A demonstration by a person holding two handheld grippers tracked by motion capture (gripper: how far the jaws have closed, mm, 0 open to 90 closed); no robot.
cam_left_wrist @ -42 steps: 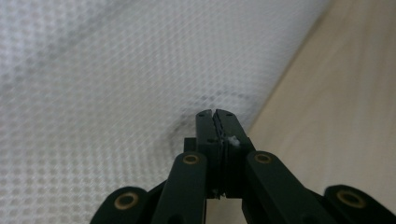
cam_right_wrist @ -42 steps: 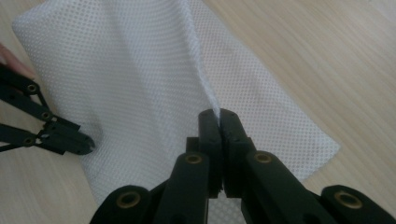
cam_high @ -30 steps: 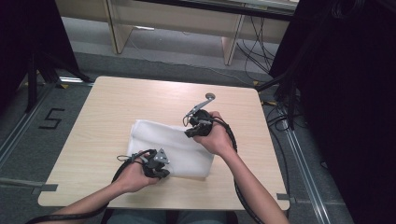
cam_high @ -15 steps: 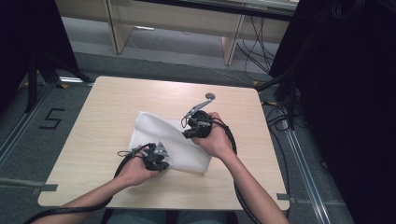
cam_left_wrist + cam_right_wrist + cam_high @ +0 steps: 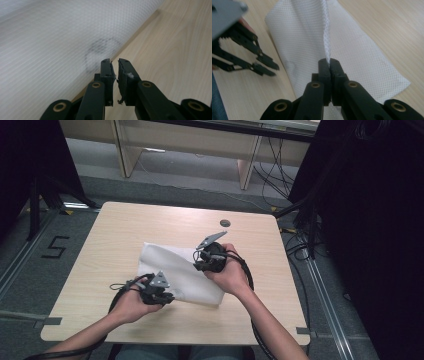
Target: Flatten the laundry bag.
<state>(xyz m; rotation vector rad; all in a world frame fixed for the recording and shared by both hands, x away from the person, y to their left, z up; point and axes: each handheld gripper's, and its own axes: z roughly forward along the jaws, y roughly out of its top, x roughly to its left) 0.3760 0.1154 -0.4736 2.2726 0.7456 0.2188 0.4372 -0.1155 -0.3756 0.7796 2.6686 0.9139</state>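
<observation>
Count, table area:
- White mesh cloth [image 5: 175, 272]: 1, lying between the two grippers.
- Grippers: 2. Left gripper [image 5: 114, 65], jaws just parted a little, nothing between them, cloth just beside its tips. Right gripper [image 5: 329, 62], jaws pinched on 1 raised fold of the cloth.
- Hands: 2, one per gripper.
- Table [image 5: 120, 227]: 1.
- Small dark round mark [image 5: 225, 223] on the tabletop: 1, beyond the right gripper.
- Floor marking, numeral "5" [image 5: 55, 247]: 1, well off to the left gripper's side.

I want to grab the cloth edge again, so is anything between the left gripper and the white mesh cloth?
Nothing visible. The left gripper hangs slightly open over the bare wooden table, right beside the edge of the white mesh cloth, its jaws having just been opening with nothing between them.
</observation>
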